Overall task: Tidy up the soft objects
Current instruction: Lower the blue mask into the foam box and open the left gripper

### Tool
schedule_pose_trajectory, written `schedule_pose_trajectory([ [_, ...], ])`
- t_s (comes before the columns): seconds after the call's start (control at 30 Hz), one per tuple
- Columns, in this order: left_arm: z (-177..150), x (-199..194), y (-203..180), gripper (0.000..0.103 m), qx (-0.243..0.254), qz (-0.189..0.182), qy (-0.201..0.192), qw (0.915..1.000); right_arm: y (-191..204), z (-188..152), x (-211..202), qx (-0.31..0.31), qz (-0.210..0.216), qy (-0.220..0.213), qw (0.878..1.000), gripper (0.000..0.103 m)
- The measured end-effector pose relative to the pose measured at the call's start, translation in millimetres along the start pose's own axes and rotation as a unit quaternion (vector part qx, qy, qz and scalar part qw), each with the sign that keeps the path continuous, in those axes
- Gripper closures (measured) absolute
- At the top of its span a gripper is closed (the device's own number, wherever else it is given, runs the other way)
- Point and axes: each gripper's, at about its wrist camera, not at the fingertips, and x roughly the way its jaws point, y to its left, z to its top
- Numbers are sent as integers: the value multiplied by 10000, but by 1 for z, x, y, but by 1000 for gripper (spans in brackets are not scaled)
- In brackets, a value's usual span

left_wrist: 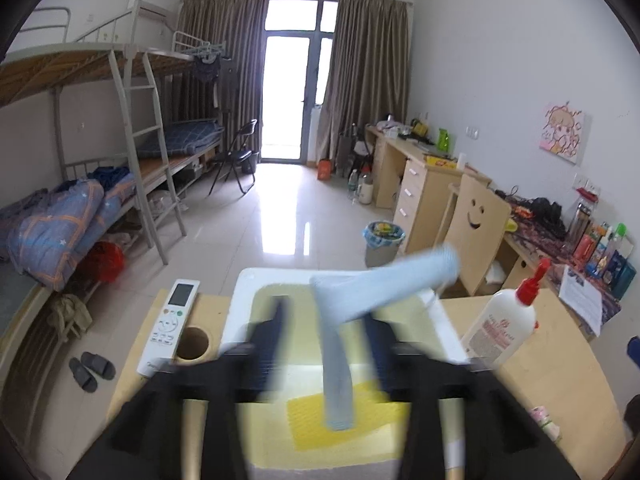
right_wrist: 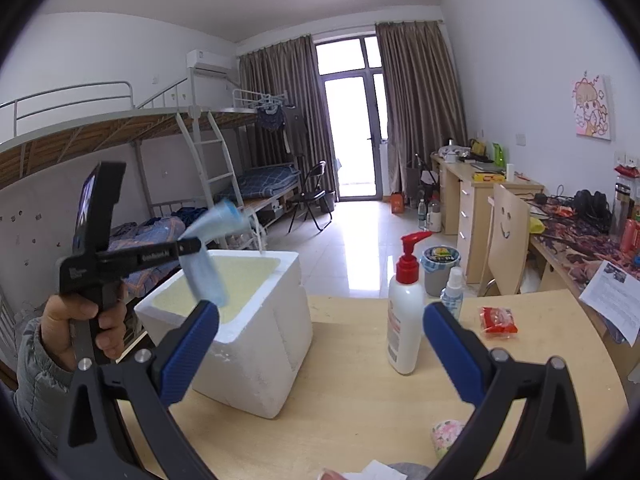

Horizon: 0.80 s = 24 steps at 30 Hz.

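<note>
A light blue sock (left_wrist: 352, 308) hangs bent over the open white foam box (left_wrist: 244, 292), blurred by motion. My left gripper (left_wrist: 326, 316) is open, with the sock between its spread fingers; I cannot tell whether the sock touches either finger. A yellow cloth (left_wrist: 308, 420) lies in the box bottom. In the right wrist view the left gripper (right_wrist: 192, 248) is held over the box (right_wrist: 256, 360) with the sock (right_wrist: 208, 272) at its tip. My right gripper (right_wrist: 320, 340) is open and empty above the table.
A white lotion pump bottle (right_wrist: 404, 320), a small spray bottle (right_wrist: 452, 300) and a red packet (right_wrist: 498, 320) stand on the wooden table (right_wrist: 360, 420). A white remote (left_wrist: 170, 324) lies left of the box. A floral pouch (right_wrist: 444, 436) lies near the front edge.
</note>
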Motion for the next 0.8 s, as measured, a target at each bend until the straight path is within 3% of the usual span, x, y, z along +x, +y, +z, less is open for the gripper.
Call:
schedule_pose_trajectory([
  [0.17,-2,-5,3,5,22,266,-211,9994,-1,-3,5,37,28,75,10000,0],
  [0.37,-5,-14,0,1,16,22,-255,9997,3,-5,7,-20,67,96,9999,0],
  [0.57,-7,-36,-3,1,32,152,-461,9988,12,-5,5,-129,98,91,9998,0],
  [0.8,-9,-69,-8,1,138,61,-648,9978,23,-1,-17,-260,121,-102,9995,0],
])
